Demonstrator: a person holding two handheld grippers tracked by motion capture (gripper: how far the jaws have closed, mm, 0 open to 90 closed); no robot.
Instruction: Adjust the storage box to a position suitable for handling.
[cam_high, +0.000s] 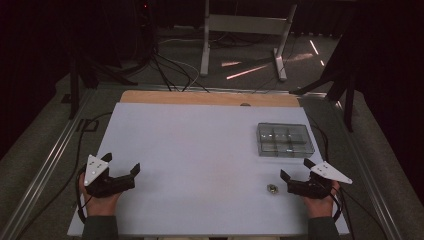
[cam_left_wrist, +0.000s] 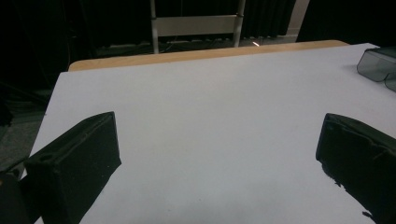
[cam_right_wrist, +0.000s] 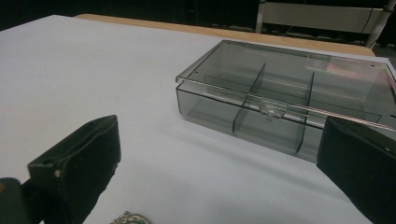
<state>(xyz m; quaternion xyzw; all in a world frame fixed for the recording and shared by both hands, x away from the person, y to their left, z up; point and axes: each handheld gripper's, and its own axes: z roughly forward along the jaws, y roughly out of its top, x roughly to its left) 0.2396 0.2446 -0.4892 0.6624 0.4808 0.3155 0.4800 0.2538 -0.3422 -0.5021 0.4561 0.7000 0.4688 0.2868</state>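
Note:
A clear smoky plastic box (cam_high: 284, 139) with a shut lid and inner dividers lies at the right of the white table (cam_high: 200, 150). In the right gripper view the box (cam_right_wrist: 285, 102) sits just ahead, its latch facing me. A small metallic trinket (cam_high: 272, 188) lies on the table left of my right gripper (cam_high: 295, 169), and its edge (cam_right_wrist: 130, 218) shows at the bottom between the jaws. My right gripper (cam_right_wrist: 219, 163) is open and holds nothing. My left gripper (cam_high: 121, 163), near the left front, is open and holds nothing, with bare table between its jaws (cam_left_wrist: 219, 154).
The table's wooden far edge (cam_high: 210, 97) borders a dark floor with cables and a white metal stand (cam_high: 245, 30). Metal rails run along both sides of the table. A corner of the box (cam_left_wrist: 378, 65) lies at the far right of the left gripper view.

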